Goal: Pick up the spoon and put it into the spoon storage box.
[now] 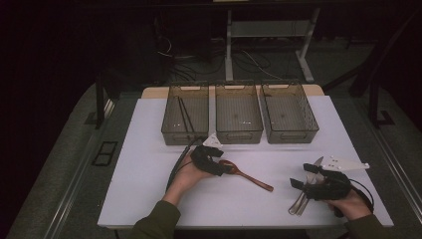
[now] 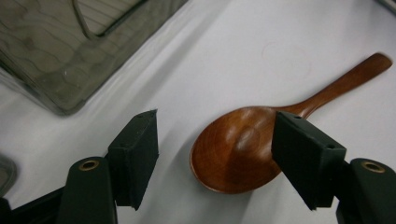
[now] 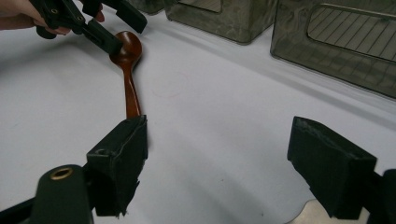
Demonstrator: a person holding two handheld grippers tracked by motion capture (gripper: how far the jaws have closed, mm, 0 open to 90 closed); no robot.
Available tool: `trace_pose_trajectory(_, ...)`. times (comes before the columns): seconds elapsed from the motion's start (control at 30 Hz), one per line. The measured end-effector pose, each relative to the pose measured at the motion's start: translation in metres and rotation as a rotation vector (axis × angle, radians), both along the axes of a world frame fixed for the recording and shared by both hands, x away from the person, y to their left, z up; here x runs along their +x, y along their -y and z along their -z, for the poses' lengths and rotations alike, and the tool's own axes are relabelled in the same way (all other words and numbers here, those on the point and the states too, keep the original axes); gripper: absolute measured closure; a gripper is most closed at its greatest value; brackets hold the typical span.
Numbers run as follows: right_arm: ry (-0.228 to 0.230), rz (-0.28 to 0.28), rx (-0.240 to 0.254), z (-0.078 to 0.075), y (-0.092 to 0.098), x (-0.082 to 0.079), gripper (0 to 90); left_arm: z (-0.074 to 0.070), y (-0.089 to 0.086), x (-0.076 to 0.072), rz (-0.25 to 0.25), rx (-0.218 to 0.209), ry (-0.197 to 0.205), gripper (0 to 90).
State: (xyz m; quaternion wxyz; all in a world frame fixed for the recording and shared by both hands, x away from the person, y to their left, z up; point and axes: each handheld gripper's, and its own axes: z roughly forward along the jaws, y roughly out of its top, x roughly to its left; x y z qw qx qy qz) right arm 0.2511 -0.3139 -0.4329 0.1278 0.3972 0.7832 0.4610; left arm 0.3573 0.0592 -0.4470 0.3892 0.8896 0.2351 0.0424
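Insp: Spoon point(image 2: 238, 154), wooden, red-brown, lies flat on white table point(image 1: 149, 189), front-left of centre. Long axis runs diagonal in high view: bowl up-left, handle tip down-right, pointing twd the person's right side.

Asst: Near items first?

Insp: Right gripper point(image 1: 304, 175) at near right edge, held by right hand point(image 1: 354, 205). Jaws stand wide apart, nothing btwn pads. Metal cutlery point(image 1: 300, 201) lies just under/beside it; pieces too dim to tell apart. In right gripper view the spoon handle end shows just past its left jaw, no contact.

Asst: Left side?

Insp: Left gripper point(image 2: 215, 154), in left hand point(image 1: 186, 175), sits over the spoon bowl. Jaws parted abt mid-width, straddling the bowl. One pad overlaps bowl rim in left gripper view, other pad well clear w/ bare table btwn. No clamp seen; spoon rests on table.

Asst: Farther back?

Insp: Three smoky clear bins in a row at far edge: left bin point(image 1: 171, 130) holds dark chopsticks point(image 1: 185, 115); middle bin point(image 1: 239, 134) and right bin point(image 1: 291, 135) behind. Spoon well short of all three.
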Motion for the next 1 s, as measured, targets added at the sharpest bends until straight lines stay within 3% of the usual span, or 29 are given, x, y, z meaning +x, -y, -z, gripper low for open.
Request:
trace_pose_trajectory(0.13, 0.002, 0.0, 0.001, 0.0, 0.0, 0.0, 20.4, 0.001, 0.001, 0.0, 0.038, 0.039, 0.017, 32.9)
trace_pose_trajectory(0.43, 0.003, 0.005, 0.004, -0.001, 0.001, 0.0, 20.4, 0.0, 0.003, -0.005, 0.089, 0.037, 0.008, 49.7)
trace_pose_trajectory(0.57, 0.003, 0.005, 0.006, -0.001, 0.001, 0.0, 20.4, 0.0, 0.001, -0.006, 0.11, 0.036, 0.011, 53.0)
trace_pose_trajectory(0.83, 0.001, 0.008, 0.007, -0.001, 0.001, -0.001, 20.4, -0.003, -0.006, -0.011, 0.172, 0.057, 0.044, 62.5)
trace_pose_trajectory(1.0, 0.002, 0.01, 0.008, -0.002, 0.0, -0.001, 20.4, -0.003, -0.01, -0.013, 0.214, 0.06, 0.045, 69.9)
